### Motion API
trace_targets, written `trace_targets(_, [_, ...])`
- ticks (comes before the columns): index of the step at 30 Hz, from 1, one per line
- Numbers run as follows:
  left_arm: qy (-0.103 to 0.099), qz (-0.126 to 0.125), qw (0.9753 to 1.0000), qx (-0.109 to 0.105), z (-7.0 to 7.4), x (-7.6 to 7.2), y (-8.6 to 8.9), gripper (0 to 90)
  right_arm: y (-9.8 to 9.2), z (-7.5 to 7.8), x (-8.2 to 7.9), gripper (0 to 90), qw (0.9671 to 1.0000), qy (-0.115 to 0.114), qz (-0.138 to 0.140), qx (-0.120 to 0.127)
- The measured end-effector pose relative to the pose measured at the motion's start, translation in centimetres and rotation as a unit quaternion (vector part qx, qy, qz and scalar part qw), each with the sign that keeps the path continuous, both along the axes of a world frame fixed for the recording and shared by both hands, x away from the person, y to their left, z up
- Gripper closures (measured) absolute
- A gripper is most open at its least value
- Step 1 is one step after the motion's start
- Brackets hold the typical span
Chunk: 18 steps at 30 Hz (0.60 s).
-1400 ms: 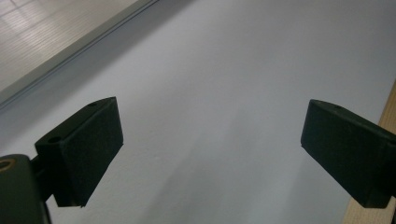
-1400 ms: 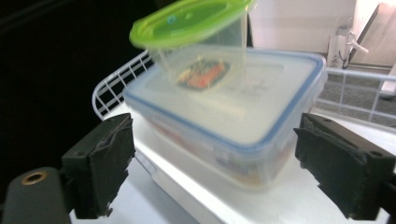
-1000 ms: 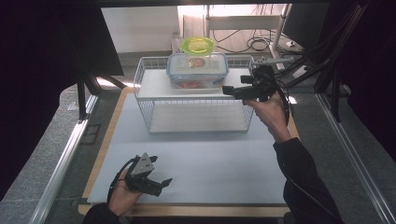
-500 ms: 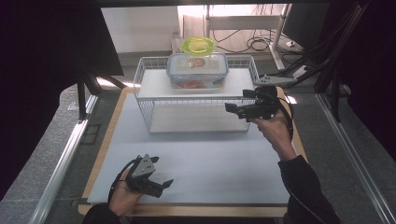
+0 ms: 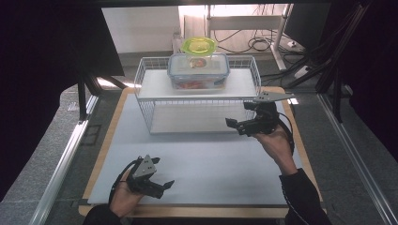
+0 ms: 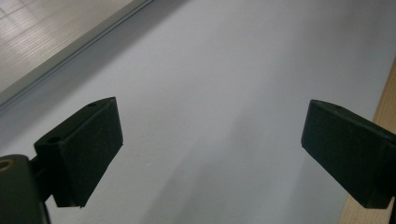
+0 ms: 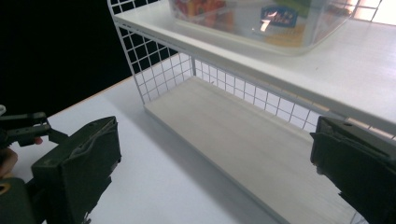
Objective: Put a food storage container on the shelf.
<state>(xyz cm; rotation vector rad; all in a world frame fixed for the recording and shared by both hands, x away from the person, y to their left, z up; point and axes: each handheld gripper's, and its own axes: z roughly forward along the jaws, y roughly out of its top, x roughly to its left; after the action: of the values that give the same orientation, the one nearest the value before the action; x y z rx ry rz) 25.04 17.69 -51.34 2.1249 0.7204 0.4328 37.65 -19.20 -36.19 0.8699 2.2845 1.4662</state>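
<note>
Hovering beside the wire shelf [image 5: 197, 101], right gripper [image 5: 241, 125] wide, empty; food box [image 5: 199, 71] sits on top. Left gripper [image 5: 162, 186] wide above the bench [image 5: 211, 164]. Next move, judged: withdraw or re-approach.

White wire-metal rack [image 5: 197, 101], clear glossy plastic box [image 5: 199, 70], matt tabletop [image 5: 211, 159] w/ wood edge.

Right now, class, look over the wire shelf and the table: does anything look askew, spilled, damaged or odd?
Nothing stands out. The clear container sits level on the wire shelf with its lid on, and nothing has spilled on the table. Both tongs, left and right, are open and hold nothing.
</note>
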Motion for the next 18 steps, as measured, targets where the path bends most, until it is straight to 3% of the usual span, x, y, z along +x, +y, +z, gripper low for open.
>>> trace_targets(11, [0.001, -0.003, 1.0000, 0.000, -0.1, 0.0, -0.1, 5.3, -0.5, -2.1, -1.2, 1.7, 0.9998, -0.018, 0.002, -0.006])
trace_targets(18, [0.002, -0.003, 1.0000, -0.003, 0.0, -0.1, 0.0, 5.3, -0.5, -2.7, -2.4, 0.0, 0.9999, -0.007, -0.003, -0.011])
